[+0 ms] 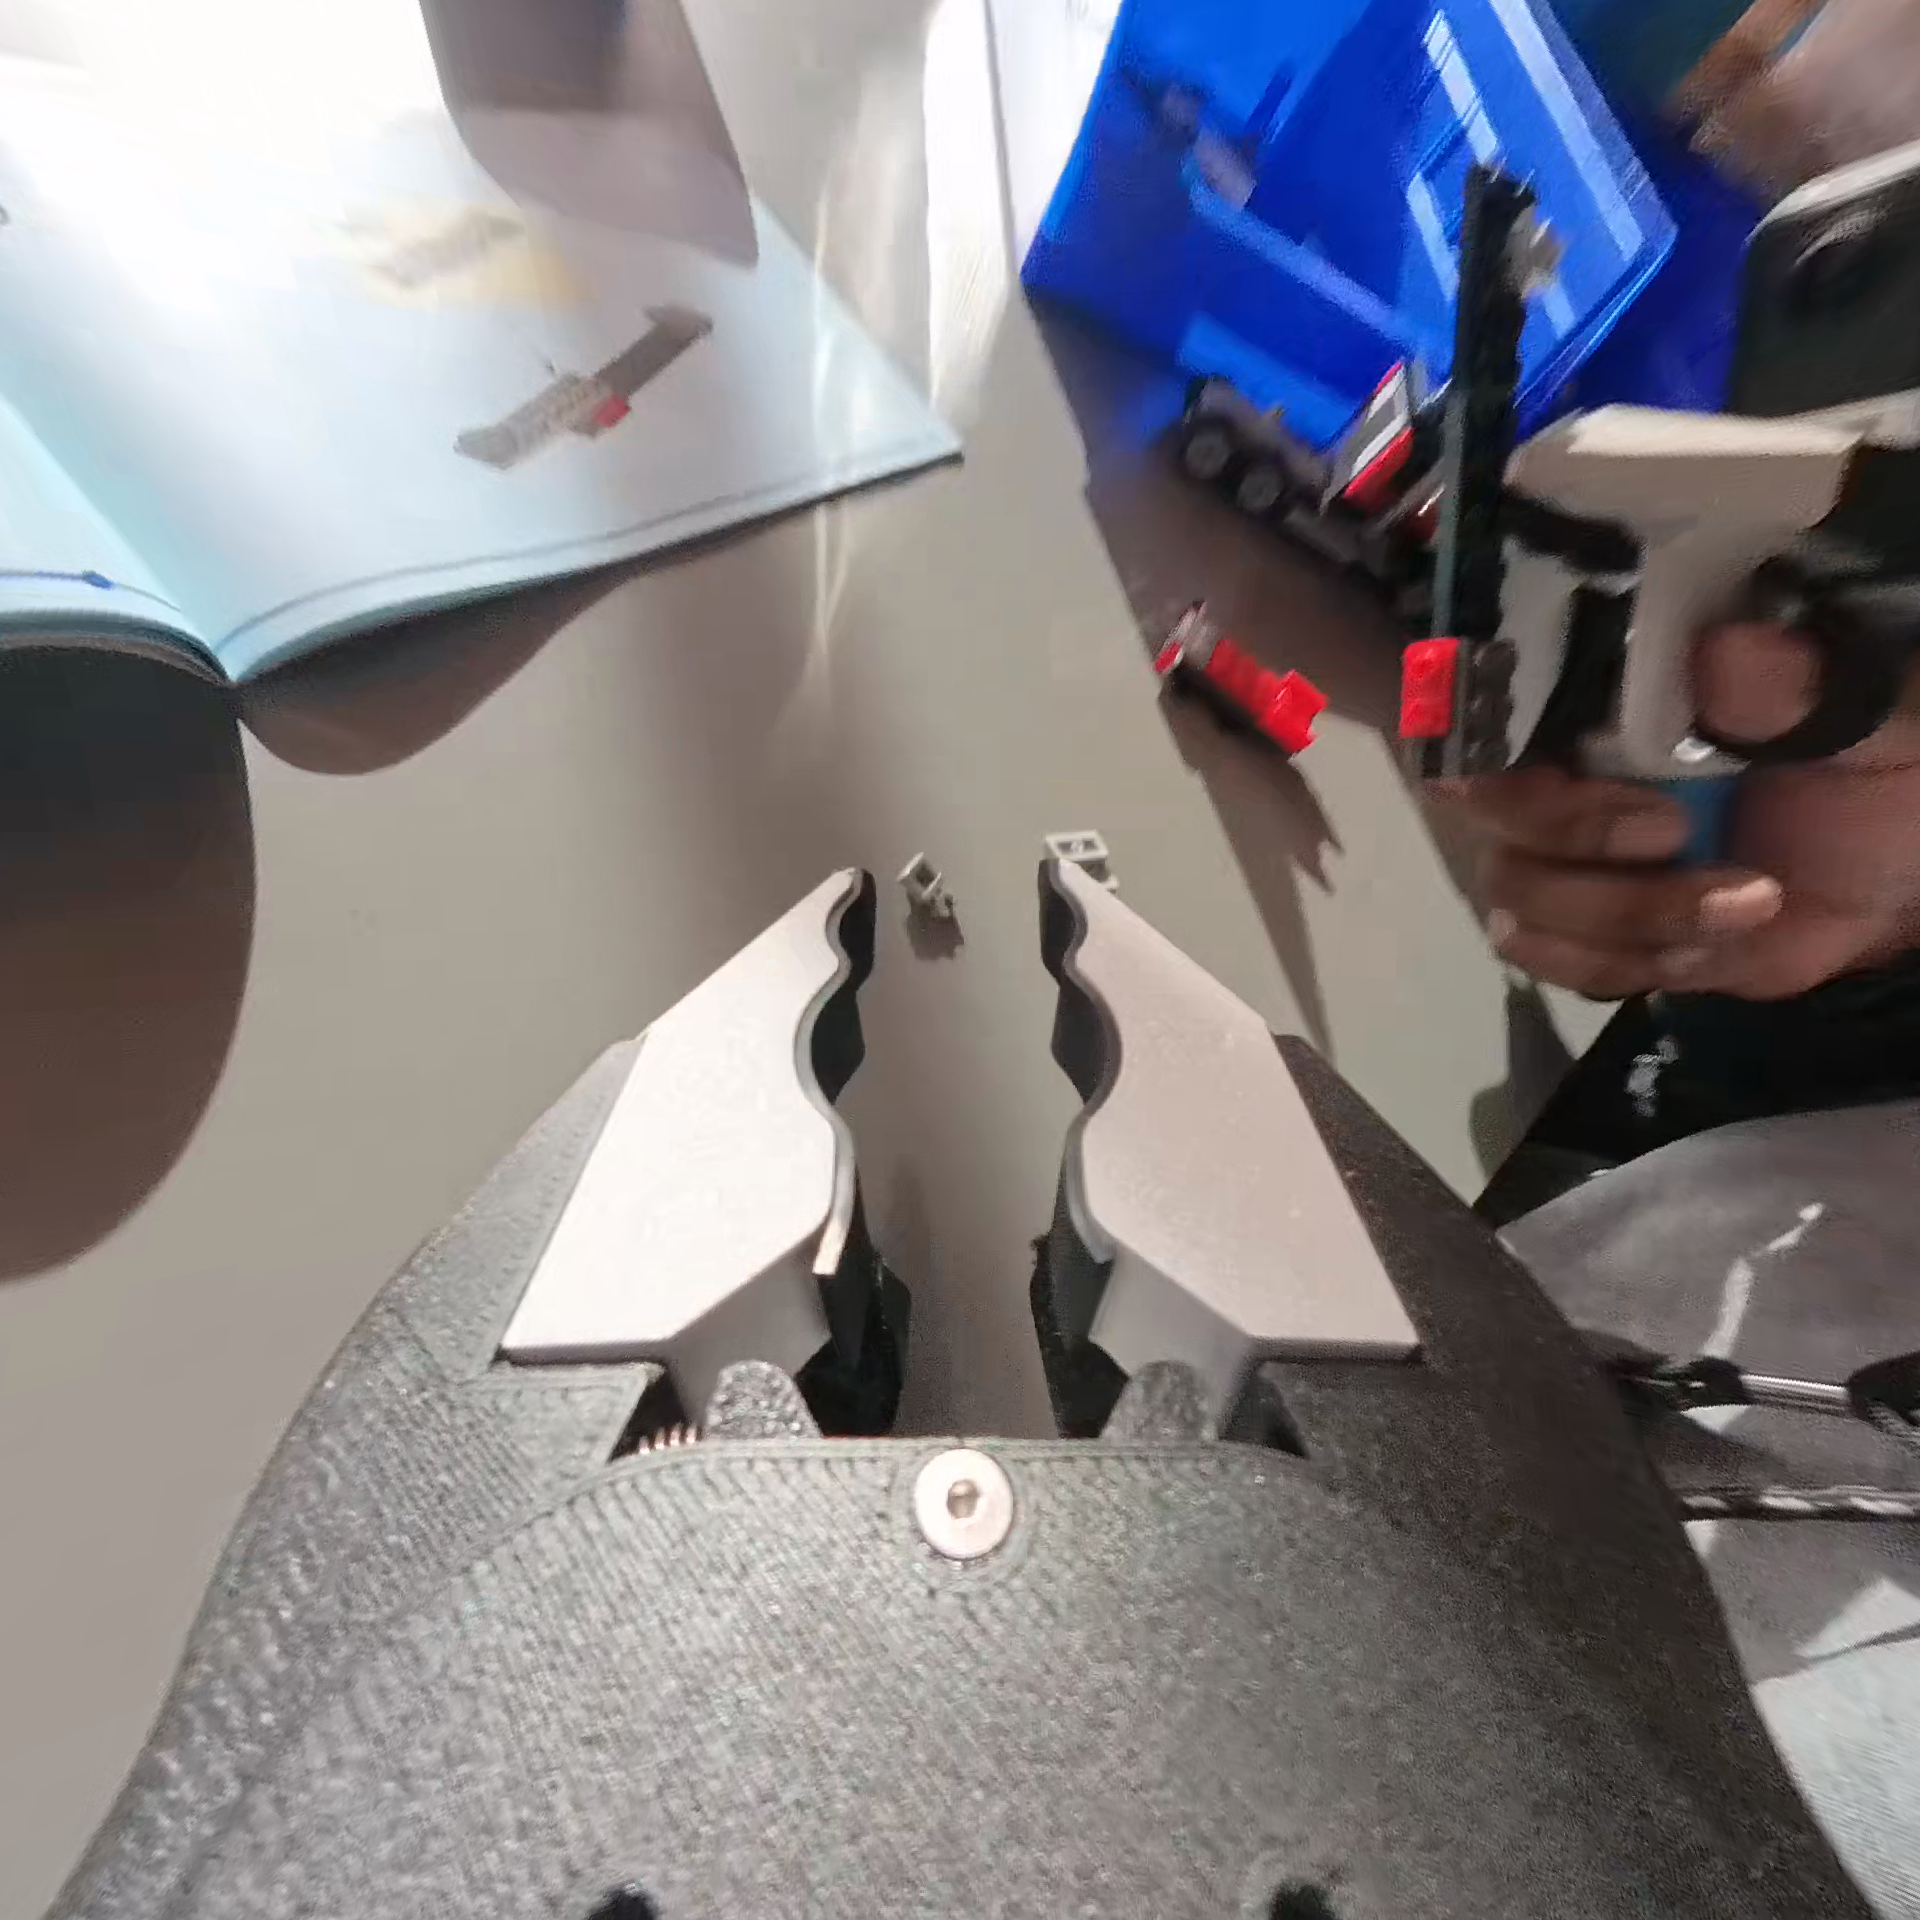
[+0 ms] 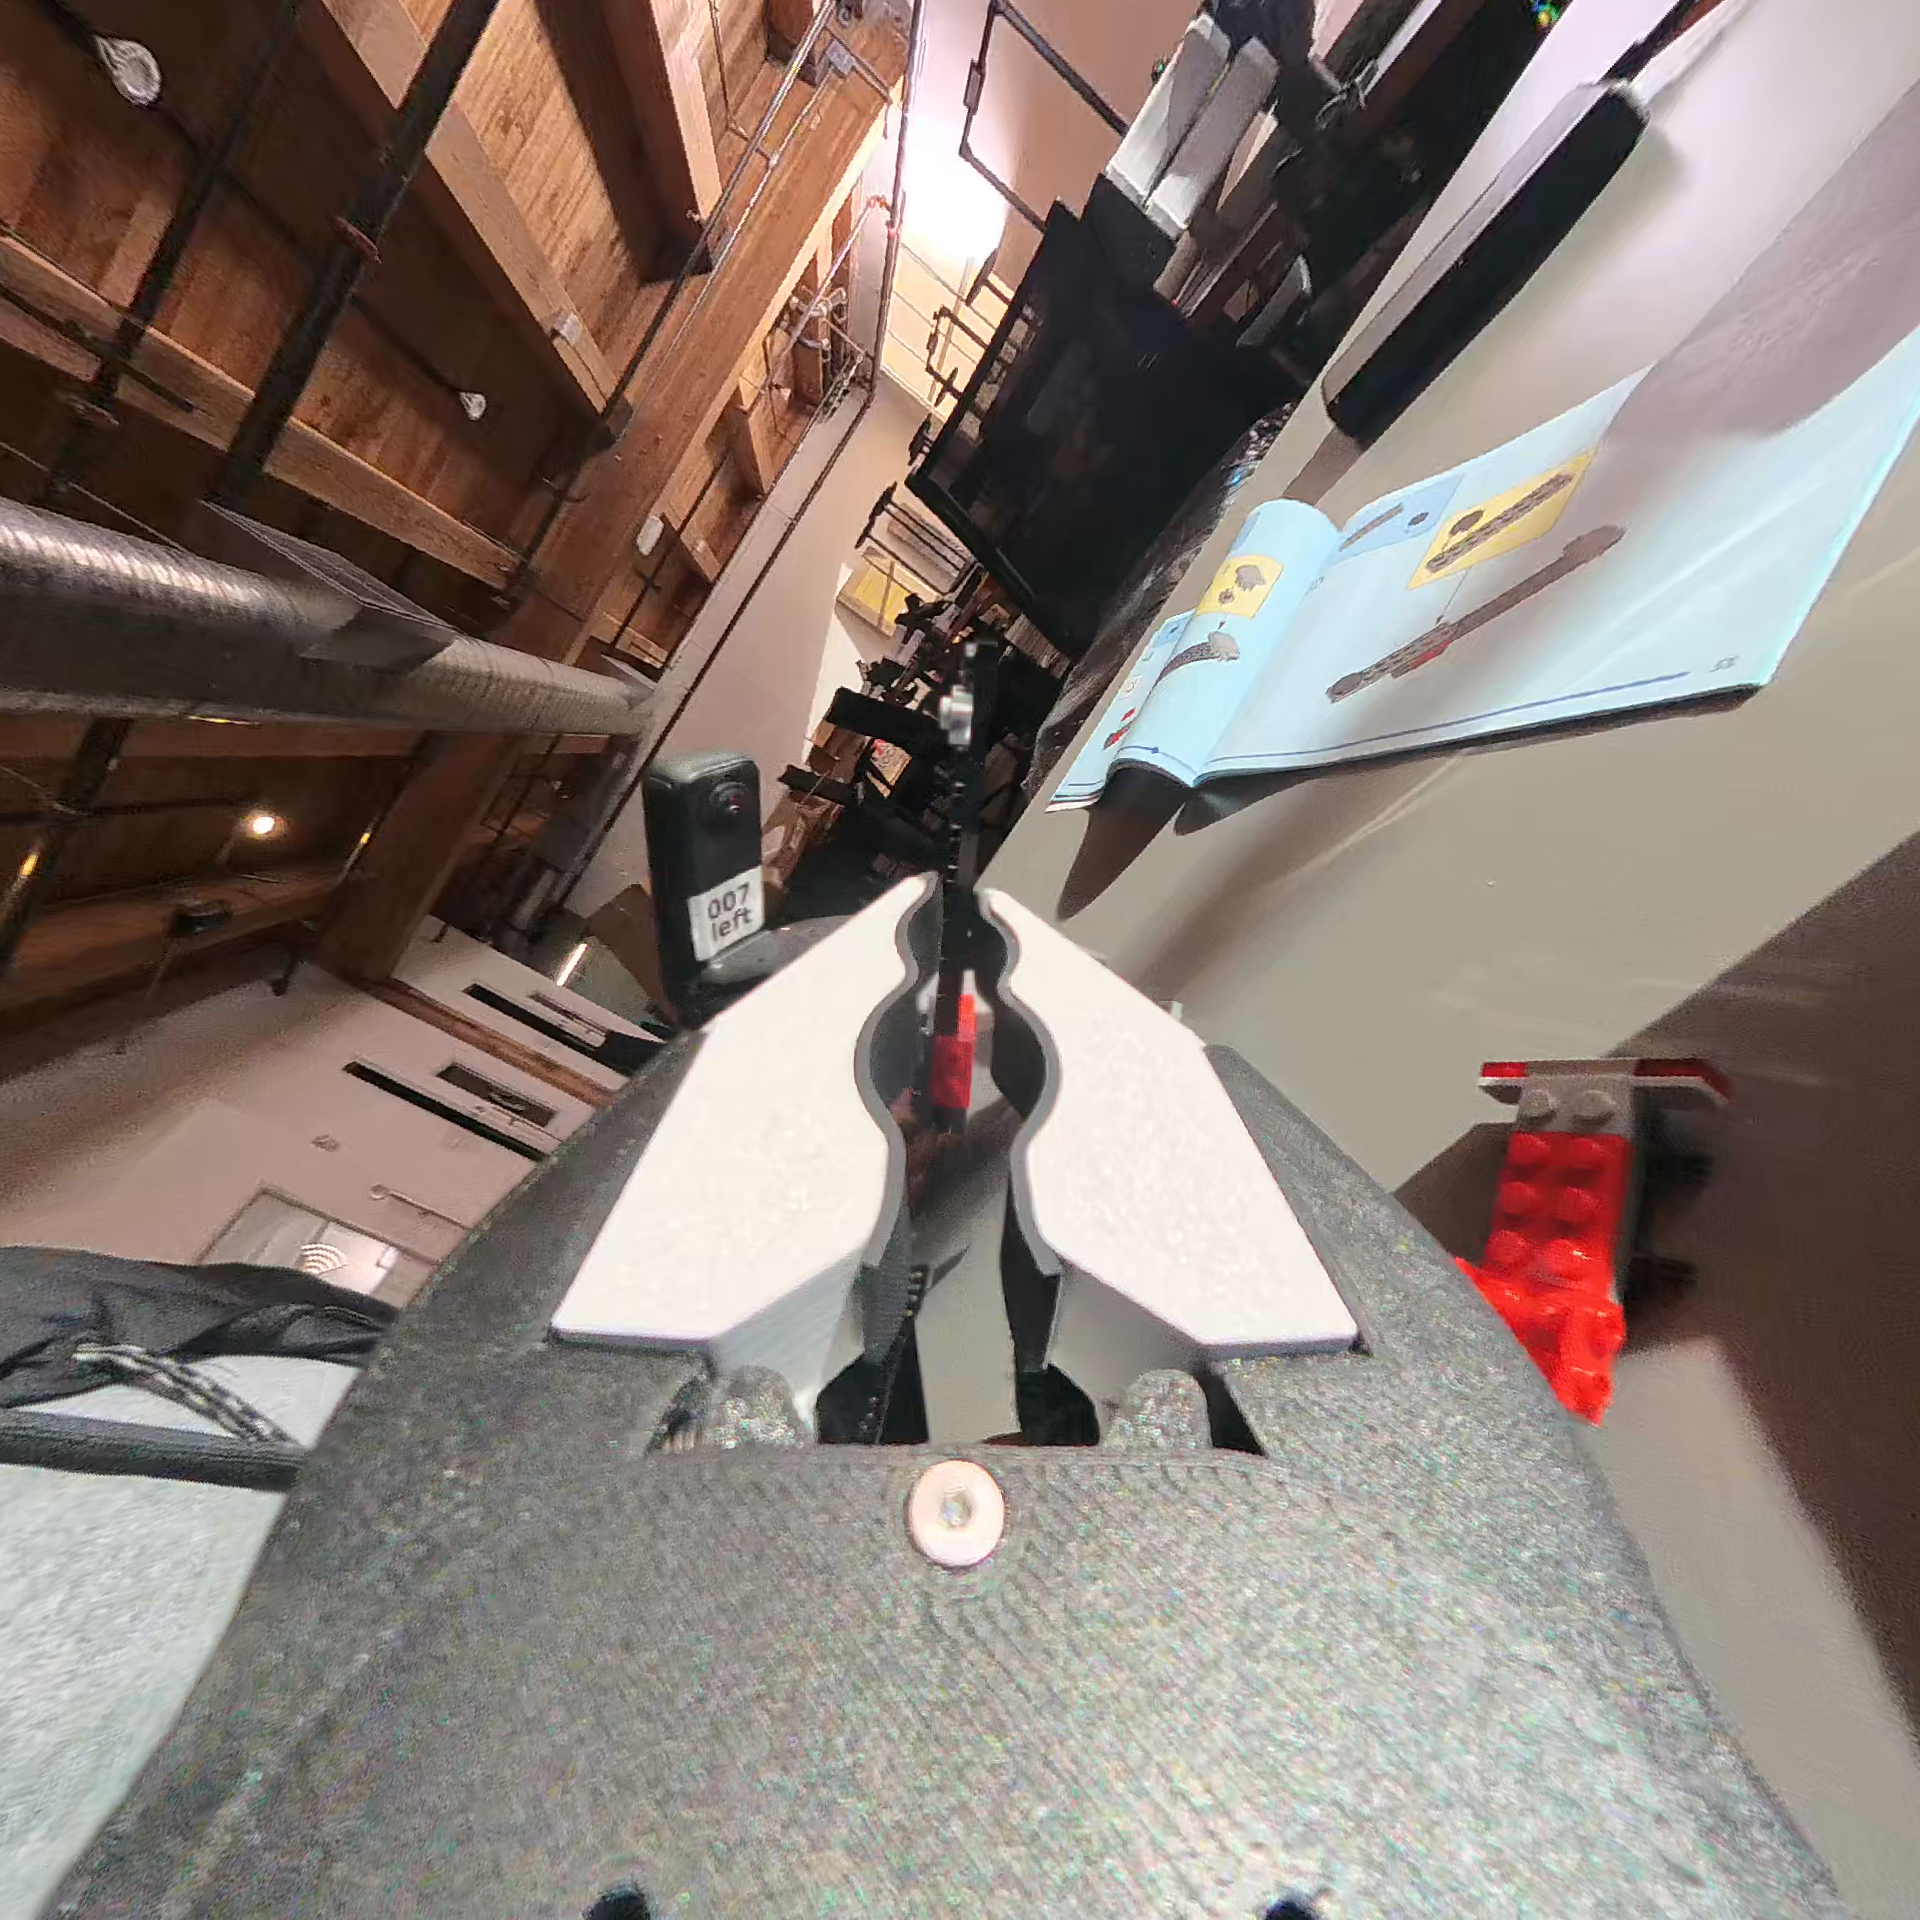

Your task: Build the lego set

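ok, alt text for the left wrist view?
The open left gripper hovers over a grey table, lined up on a small grey Lego piece. At right, the right gripper holds a long black Lego strip upright, near a blue box.

booklet (image 1: 312, 416) far-left on table (image 1: 623, 831) | box (image 1: 1330, 208) far-right | small piece (image 1: 928, 894) between

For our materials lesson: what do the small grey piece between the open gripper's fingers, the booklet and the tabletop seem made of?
Small grey piece: probably hard moulded plastic with crisp edges.
Booklet: glossy printed paper; its pages curl and catch glare.
Tabletop: smooth grey-brown surface with a soft sheen, perhaps laminate; it cannot be told for sure.
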Demonstrator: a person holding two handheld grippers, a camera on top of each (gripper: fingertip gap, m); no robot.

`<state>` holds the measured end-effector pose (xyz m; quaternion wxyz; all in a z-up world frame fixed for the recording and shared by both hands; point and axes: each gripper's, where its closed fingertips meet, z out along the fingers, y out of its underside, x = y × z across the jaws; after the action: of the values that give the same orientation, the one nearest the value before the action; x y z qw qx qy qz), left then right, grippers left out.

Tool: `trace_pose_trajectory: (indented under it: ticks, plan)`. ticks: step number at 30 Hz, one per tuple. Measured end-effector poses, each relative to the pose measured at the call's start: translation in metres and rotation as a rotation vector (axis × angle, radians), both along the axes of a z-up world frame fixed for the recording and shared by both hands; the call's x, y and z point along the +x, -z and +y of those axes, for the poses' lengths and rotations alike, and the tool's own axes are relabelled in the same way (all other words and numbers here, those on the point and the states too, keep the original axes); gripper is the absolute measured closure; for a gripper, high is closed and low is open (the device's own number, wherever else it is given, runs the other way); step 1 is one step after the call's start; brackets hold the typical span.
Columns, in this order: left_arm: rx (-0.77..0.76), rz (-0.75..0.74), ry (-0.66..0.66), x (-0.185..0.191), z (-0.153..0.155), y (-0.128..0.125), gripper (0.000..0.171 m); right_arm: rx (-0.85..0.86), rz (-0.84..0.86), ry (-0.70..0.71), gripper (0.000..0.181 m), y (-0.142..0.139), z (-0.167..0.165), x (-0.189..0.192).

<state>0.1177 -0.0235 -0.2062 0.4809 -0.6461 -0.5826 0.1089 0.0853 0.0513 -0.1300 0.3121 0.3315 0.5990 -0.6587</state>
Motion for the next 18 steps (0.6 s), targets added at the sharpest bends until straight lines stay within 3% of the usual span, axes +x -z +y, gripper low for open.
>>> trace_pose_trajectory:
  ticks: [3,11,14,16,18]
  plan:
    - [-0.138,-0.053,-0.023,0.0,0.004,0.016,0.145,0.034,0.028,0.018,0.176,0.009,0.005,-0.001]
    - [-0.409,-0.037,-0.118,-0.01,0.005,0.025,0.148,0.055,0.094,0.073,0.176,0.012,0.018,-0.012]
    - [-0.512,-0.024,-0.133,-0.012,0.0,0.026,0.161,0.057,0.099,0.066,0.176,0.013,0.018,-0.012]
    - [-0.519,-0.024,-0.123,-0.012,0.0,0.026,0.162,0.057,0.102,0.057,0.176,0.013,0.017,-0.01]
    - [-0.411,-0.029,-0.078,-0.011,0.008,0.025,0.162,0.048,0.097,0.051,0.176,0.012,0.018,-0.01]
